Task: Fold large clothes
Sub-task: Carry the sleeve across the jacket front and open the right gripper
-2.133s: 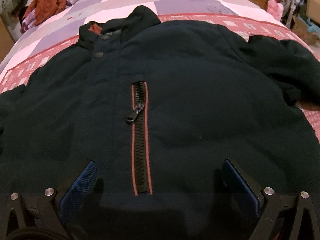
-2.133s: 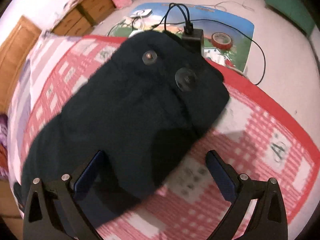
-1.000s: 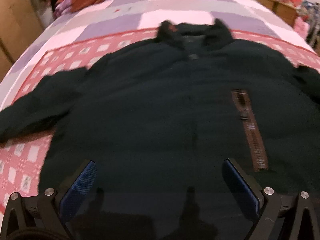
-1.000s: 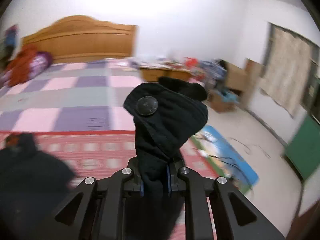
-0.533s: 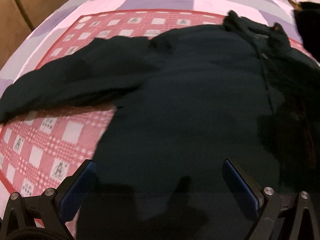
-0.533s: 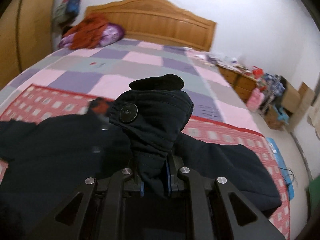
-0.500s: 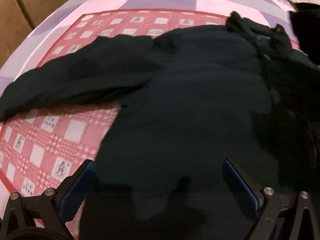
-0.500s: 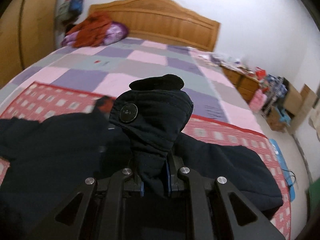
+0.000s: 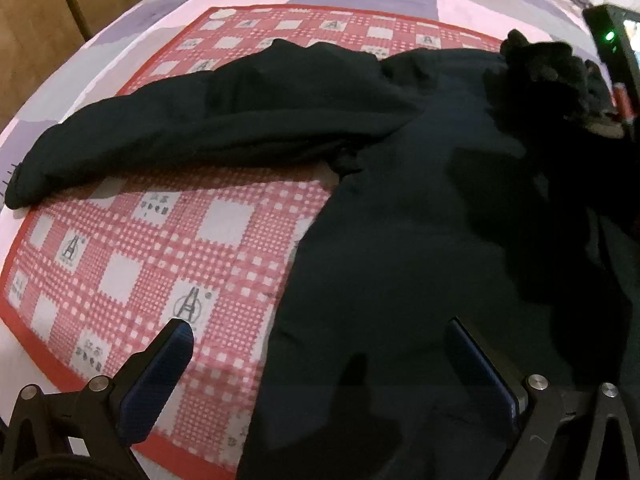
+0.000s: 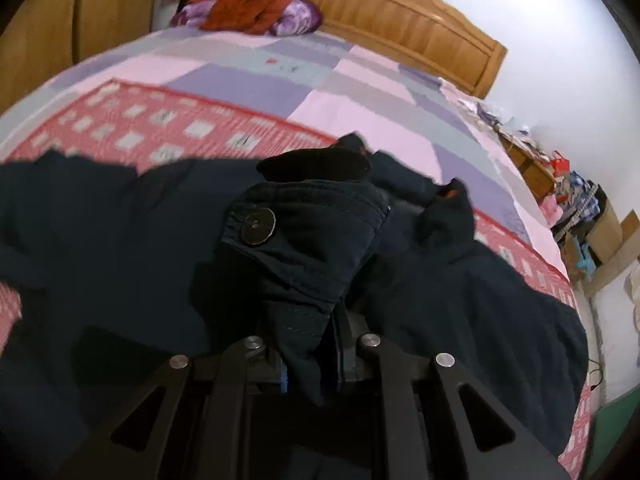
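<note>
The dark jacket [image 9: 400,220] lies spread over the red checked mat [image 9: 132,256] on the bed [image 10: 248,84], filling the centre and right of the left wrist view. Its body looks flat and unfolded in the lower middle of that frame.

1 sleeve [image 9: 192,120] stretches out toward the left edge of the left wrist view, its end resting at the mat's border. Nothing has been done to it yet.

The other sleeve is the one in hand. The right gripper [image 10: 310,364] has its jaws clenched on the sleeve cuff [image 10: 304,240], which stands up in the middle of the right wrist view with a round snap button [image 10: 258,226] showing. Behind it, the jacket's collar [image 10: 444,208] sits in the centre right of that frame, so the cuff seems to be carried in over the chest. In the left wrist view the same bunched cuff appears at the upper right, above the jacket's body.

The left gripper [image 9: 320,364] is released, jaws spread wide and empty, at the bottom of its frame, over the jacket's lower edge where it meets the mat.

By my reading, the fold is at its first step: 1 sleeve is being brought across but not laid down. Left to do are setting that cuff down, folding in the far sleeve, then doubling the body.
</note>
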Motion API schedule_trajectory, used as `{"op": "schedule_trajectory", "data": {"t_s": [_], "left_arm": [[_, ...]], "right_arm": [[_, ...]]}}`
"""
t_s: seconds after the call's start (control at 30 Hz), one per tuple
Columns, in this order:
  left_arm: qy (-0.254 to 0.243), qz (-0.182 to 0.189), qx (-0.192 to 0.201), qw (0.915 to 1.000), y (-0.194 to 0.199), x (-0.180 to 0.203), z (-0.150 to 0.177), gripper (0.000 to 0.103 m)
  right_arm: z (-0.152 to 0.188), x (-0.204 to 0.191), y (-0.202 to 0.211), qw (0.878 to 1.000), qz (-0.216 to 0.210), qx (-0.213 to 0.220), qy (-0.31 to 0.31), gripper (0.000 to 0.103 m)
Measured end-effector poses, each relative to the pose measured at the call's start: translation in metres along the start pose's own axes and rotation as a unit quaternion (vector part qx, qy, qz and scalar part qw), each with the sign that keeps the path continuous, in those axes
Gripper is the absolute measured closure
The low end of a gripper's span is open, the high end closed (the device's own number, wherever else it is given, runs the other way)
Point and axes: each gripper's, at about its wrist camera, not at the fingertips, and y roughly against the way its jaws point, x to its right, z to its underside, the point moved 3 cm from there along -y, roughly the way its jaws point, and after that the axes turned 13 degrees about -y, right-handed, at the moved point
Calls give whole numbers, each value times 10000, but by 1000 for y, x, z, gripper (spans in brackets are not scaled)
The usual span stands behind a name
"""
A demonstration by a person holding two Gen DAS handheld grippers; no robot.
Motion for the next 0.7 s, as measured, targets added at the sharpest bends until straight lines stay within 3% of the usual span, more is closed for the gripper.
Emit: {"op": "schedule_trajectory", "data": {"t_s": [0.13, 0.17, 0.23, 0.33, 0.4, 0.47, 0.6, 0.7], "left_arm": [[-72, 42, 26, 10000, -2, 6, 1, 0], [-108, 57, 30, 9999, -1, 8, 1, 0], [-190, 85, 38, 9998, -2, 13, -1, 0], [-296, 113, 85, 9995, -1, 19, -4, 0], [-357, 123, 93, 9992, -2, 23, -7, 0], [-397, 130, 109, 9991, -3, 27, -11, 0], [-485, 169, 191, 9985, -6, 38, -23, 0], [-542, 223, 310, 9978, -7, 49, -37, 0]], "right_arm": [[12, -19, -5, 9993, -48, -82, 363, 74], [18, -26, -8, 9982, -98, -163, 569, 60], [29, -38, -11, 9932, -407, -456, 992, 45], [40, -45, 7, 9901, -625, -206, 1242, 41], [38, -31, 32, 9907, -1053, -72, 859, 40], [37, -10, 55, 9915, -1187, 145, 520, 38], [44, 52, 84, 9956, -790, 504, -32, 31], [50, 118, 84, 9976, -100, 510, -448, 31]]}}
